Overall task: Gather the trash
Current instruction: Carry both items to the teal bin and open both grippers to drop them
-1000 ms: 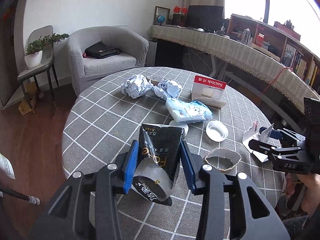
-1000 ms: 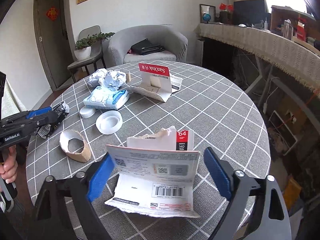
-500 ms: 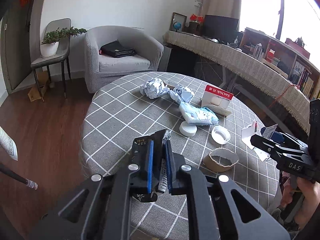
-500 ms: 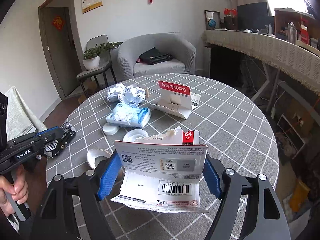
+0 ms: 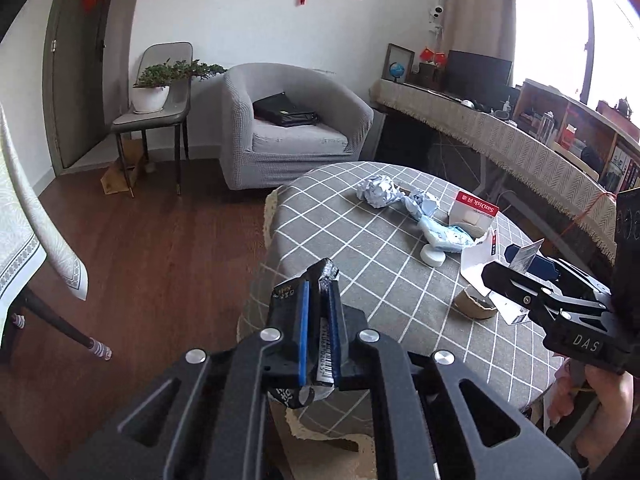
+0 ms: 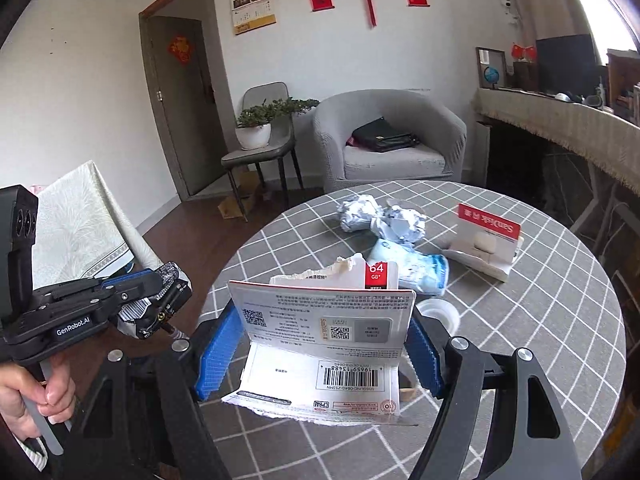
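My left gripper is shut on a crushed black foil pouch, held off the near left rim of the round table. It also shows in the right wrist view, where the left gripper grips the pouch. My right gripper is shut on a torn white memory-card package, its blue pads on the card's two side edges, lifted above the table. On the cloth lie crumpled paper balls, a blue-white tissue pack, a red-white box, a white lid and a cardboard ring.
A grey armchair with a black bag stands beyond the table. Left of it is a chair with a potted plant. A cloth-draped chair is close on the left. A long fringed counter runs along the right wall.
The left jaws closed on the black pouch and flattened it. Both grippers rose and drew back toward the table's near edge, each carrying its piece; the table looks smaller and farther.
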A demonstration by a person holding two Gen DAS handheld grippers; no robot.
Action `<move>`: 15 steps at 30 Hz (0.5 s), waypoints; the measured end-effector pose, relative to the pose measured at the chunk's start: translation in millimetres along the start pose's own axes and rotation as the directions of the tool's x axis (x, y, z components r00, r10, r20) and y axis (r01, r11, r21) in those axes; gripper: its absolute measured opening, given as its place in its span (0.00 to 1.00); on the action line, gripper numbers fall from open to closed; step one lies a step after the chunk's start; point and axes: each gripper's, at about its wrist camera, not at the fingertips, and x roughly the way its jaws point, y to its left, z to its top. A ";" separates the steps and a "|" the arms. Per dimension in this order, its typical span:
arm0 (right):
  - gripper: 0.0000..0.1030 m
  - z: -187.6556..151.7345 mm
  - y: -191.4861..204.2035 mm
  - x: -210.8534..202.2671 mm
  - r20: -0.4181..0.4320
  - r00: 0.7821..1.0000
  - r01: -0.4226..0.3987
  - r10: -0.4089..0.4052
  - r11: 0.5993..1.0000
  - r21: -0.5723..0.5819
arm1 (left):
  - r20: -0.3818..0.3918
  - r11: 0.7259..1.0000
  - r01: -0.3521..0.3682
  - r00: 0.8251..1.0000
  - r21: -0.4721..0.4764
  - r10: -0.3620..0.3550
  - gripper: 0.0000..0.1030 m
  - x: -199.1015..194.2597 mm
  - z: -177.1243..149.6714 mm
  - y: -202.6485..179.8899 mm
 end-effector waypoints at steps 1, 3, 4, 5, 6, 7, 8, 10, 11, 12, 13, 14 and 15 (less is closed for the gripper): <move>0.74 0.4 9.3 2.0 -0.004 1.000 -0.024 0.024 1.000 -0.016 | 0.000 1.000 -0.010 1.000 -0.009 0.010 0.09 -5.5 -3.7 6.3; 0.74 -0.8 28.2 5.0 -0.015 0.997 -0.071 0.071 0.996 -0.048 | -0.015 0.999 -0.036 0.999 -0.029 0.035 0.09 -14.5 -12.6 18.3; 0.74 -1.6 36.9 5.6 -0.022 0.995 -0.098 0.097 0.994 -0.057 | -0.025 0.998 -0.051 0.998 -0.037 0.050 0.09 -18.3 -18.3 25.0; 0.74 -2.0 45.7 6.9 -0.029 0.992 -0.125 0.123 0.990 -0.064 | -0.034 0.997 -0.065 0.997 -0.043 0.064 0.09 -22.3 -24.5 31.8; 0.74 -2.2 53.8 8.7 -0.036 0.988 -0.153 0.151 0.986 -0.066 | -0.044 0.996 -0.080 0.996 -0.049 0.078 0.09 -25.4 -30.3 38.3; 0.74 -2.8 62.9 11.3 -0.043 0.983 -0.180 0.178 0.981 -0.064 | -0.055 0.994 -0.097 0.994 -0.056 0.094 0.09 -28.5 -36.3 45.3; 0.74 -4.5 71.0 13.0 -0.051 0.977 -0.208 0.205 0.976 -0.062 | -0.062 0.992 -0.113 0.992 -0.063 0.109 0.09 -32.4 -43.0 52.9; 0.74 -5.9 90.2 17.0 -0.068 0.966 -0.253 0.249 0.965 -0.070 | -0.082 0.986 -0.142 0.987 -0.091 0.135 0.09 -40.5 -56.6 70.4; 0.74 -6.8 98.5 18.7 -0.077 0.960 -0.273 0.268 0.959 -0.069 | -0.094 0.982 -0.155 0.985 -0.106 0.145 0.09 -44.2 -63.8 79.7; 0.74 -8.0 106.4 20.6 -0.088 0.954 -0.294 0.288 0.954 -0.066 | -0.107 0.979 -0.167 0.982 -0.119 0.155 0.09 -47.2 -70.6 88.0; 0.74 -9.5 114.6 23.2 -0.101 0.948 -0.309 0.302 0.948 -0.072 | -0.116 0.976 -0.178 0.980 -0.128 0.164 0.09 -50.1 -77.4 95.8; 0.74 -11.7 124.1 27.2 -0.117 0.945 -0.317 0.307 0.944 -0.088 | -0.124 0.972 -0.189 0.977 -0.138 0.172 0.09 -52.3 -83.8 103.3; 0.74 -14.6 132.4 30.6 -0.134 0.944 -0.317 0.302 0.943 -0.104 | -0.134 0.968 -0.198 0.975 -0.152 0.178 0.09 -53.8 -90.5 110.3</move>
